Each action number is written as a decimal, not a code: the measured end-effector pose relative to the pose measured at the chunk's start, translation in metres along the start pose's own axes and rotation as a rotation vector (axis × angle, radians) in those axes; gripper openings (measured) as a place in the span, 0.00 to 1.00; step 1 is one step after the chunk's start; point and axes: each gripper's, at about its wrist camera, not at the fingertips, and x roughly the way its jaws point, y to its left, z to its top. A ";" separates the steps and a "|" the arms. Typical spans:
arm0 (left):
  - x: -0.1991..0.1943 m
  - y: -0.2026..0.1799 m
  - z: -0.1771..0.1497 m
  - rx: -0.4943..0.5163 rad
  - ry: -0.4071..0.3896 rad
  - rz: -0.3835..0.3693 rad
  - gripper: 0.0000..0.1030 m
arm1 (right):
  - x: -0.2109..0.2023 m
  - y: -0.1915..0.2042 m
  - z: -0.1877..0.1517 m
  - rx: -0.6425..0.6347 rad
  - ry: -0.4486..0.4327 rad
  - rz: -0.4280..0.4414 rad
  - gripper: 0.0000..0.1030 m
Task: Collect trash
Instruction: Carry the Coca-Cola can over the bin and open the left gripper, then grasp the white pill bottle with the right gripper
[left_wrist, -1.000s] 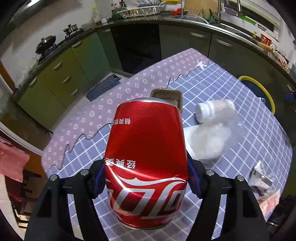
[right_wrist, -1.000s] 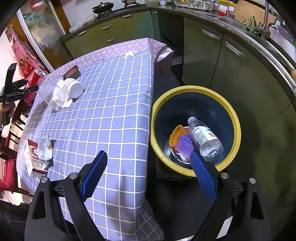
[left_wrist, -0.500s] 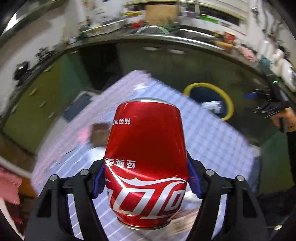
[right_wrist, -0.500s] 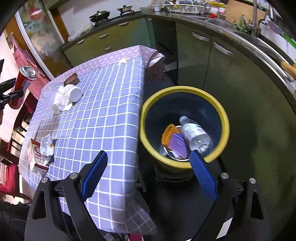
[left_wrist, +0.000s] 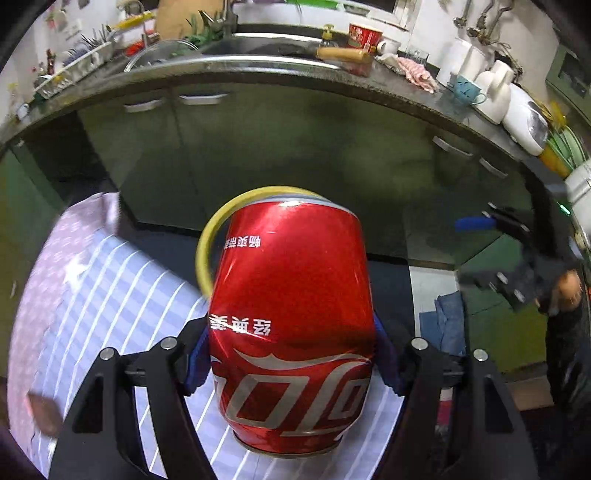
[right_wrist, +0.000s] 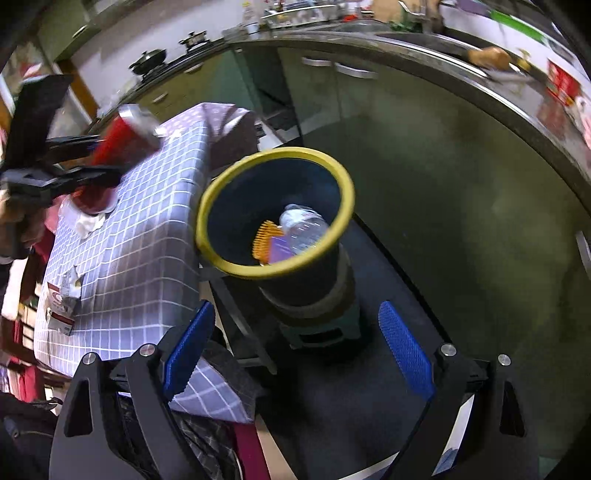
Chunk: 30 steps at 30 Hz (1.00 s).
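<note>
A red cola can (left_wrist: 291, 325) stands upright between the blue pads of the left gripper (left_wrist: 291, 362), whose fingers are clenched on its lower half, denting the metal slightly. The can is held in the air above the checked cloth of the worktop (left_wrist: 110, 295). Directly ahead of the fingers, partly hidden behind the can, curves the yellow rim of a dark trash bin (left_wrist: 207, 243) that stands on the floor just beside the worktop's edge. Seen from the right wrist, the can (right_wrist: 122, 136) is well apart from the bin (right_wrist: 273, 273), above the worktop's far side. A plastic bottle (right_wrist: 304, 227) and an orange comb-like item already lie inside. The right gripper (right_wrist: 295, 354) hangs near the bin with fingers spread wide, grasping nothing. The left hand carries the load, so the likely next move is forward until the can is over the opening.
</note>
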 end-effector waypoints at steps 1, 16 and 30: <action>0.017 -0.001 0.010 -0.003 0.010 0.000 0.66 | -0.001 -0.007 -0.003 0.013 -0.001 -0.001 0.87; 0.034 0.019 0.034 -0.080 -0.028 0.036 0.82 | 0.010 -0.025 -0.016 0.059 0.015 0.011 0.87; -0.168 0.067 -0.157 -0.347 -0.246 0.165 0.85 | 0.040 0.113 0.048 -0.211 0.013 0.106 0.85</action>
